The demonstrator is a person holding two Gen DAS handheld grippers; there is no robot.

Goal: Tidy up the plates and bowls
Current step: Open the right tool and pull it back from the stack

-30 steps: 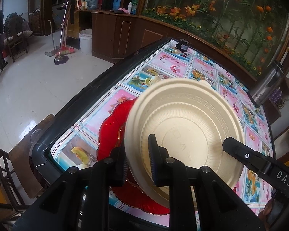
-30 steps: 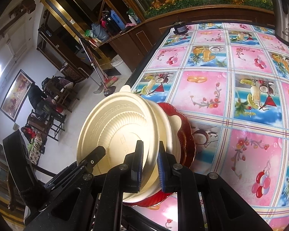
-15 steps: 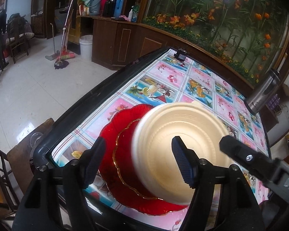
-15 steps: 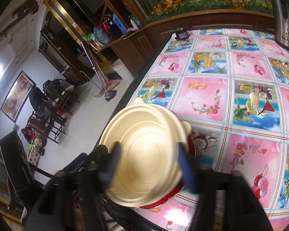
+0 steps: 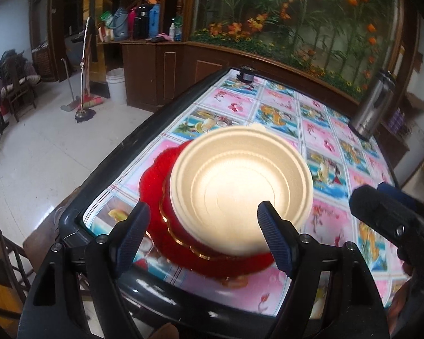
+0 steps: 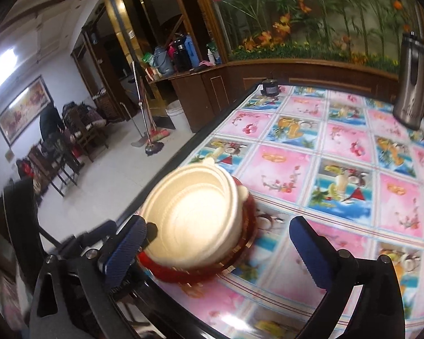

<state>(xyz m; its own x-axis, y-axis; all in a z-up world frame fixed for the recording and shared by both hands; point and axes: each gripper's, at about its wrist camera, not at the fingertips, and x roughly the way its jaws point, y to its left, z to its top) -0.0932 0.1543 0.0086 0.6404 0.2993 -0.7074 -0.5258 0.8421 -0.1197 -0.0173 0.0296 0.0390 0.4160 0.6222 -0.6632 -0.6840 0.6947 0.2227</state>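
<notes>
A cream paper bowl (image 5: 240,180) sits upright in a red bowl (image 5: 183,226), which rests on a red scalloped plate (image 5: 155,175) near the table's front left corner. The stack also shows in the right wrist view: cream bowl (image 6: 195,220), red dishes (image 6: 247,212) under it. My left gripper (image 5: 203,237) is open and empty, its fingers either side of the stack's near edge, drawn back from it. My right gripper (image 6: 220,248) is open and empty, just in front of the stack. The right gripper's body (image 5: 393,220) shows in the left view.
The table (image 6: 339,152) has a pink and blue fruit-print cloth and a dark raised rim (image 5: 121,152). A steel flask (image 6: 411,82) stands at the far right, a small dark object (image 6: 270,87) at the far corner. Chairs, broom and bucket stand on the floor to the left.
Both grippers were shut on the cream bowl's rim, holding it tilted. They opened and pulled back. The bowl now rests upright in the red bowl.
</notes>
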